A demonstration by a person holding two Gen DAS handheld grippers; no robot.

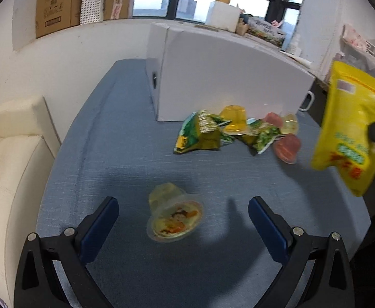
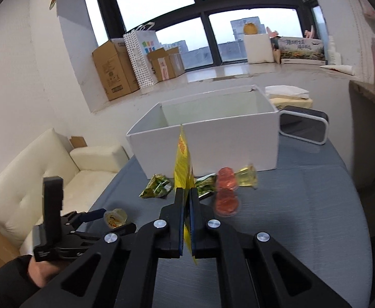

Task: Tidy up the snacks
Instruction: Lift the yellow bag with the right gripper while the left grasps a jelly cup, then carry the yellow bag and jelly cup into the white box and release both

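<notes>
Left wrist view — our left claw (image 1: 183, 218) gapes wide astride the jelly cup (image 1: 175, 214) tipped on the table (image 1: 110, 141), while our right claw (image 2: 186, 200) pinches the yellow pouch (image 2: 183, 164) edge-on before the white box (image 2: 213, 133).

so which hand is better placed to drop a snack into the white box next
Right. The right gripper is shut on the flat yellow snack pouch, held off the table facing the open white cardboard box. The left gripper is open and empty, low over a clear yellow jelly cup lying on the blue tablecloth.
</notes>
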